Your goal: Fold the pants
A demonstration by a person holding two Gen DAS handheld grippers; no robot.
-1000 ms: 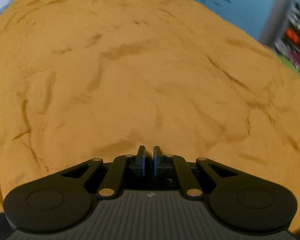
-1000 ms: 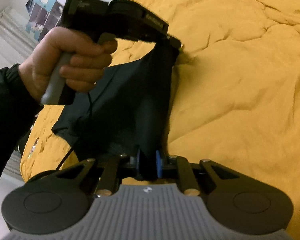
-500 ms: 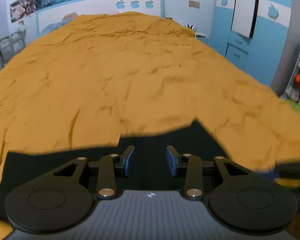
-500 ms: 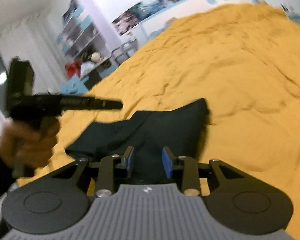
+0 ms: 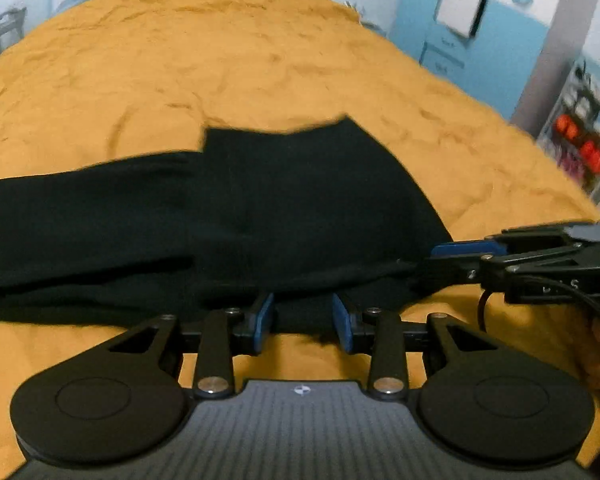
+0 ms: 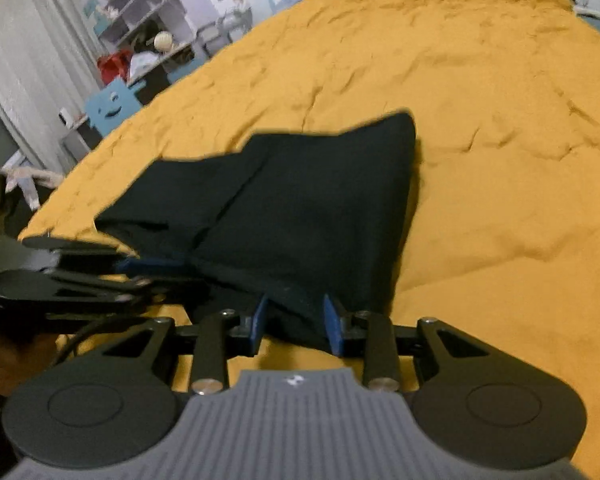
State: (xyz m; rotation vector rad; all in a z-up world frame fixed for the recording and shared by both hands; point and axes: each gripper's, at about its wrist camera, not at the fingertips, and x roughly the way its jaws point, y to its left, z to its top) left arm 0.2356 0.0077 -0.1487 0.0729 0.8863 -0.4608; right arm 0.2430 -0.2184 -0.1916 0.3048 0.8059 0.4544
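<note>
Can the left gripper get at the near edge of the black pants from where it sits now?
Probably yes. The left gripper is open right at the near edge of the pants, which lie on the yellow bedspread; nothing stands between them.

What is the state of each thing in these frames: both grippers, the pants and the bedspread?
Left gripper: open, at the near edge of the pants, holding nothing.
Right gripper: open, cloth between its fingers but not clamped.
Black pants: lying on the bed, folded over on themselves, not flat everywhere.
Yellow bedspread: spread out, wrinkled, under the pants.
</note>
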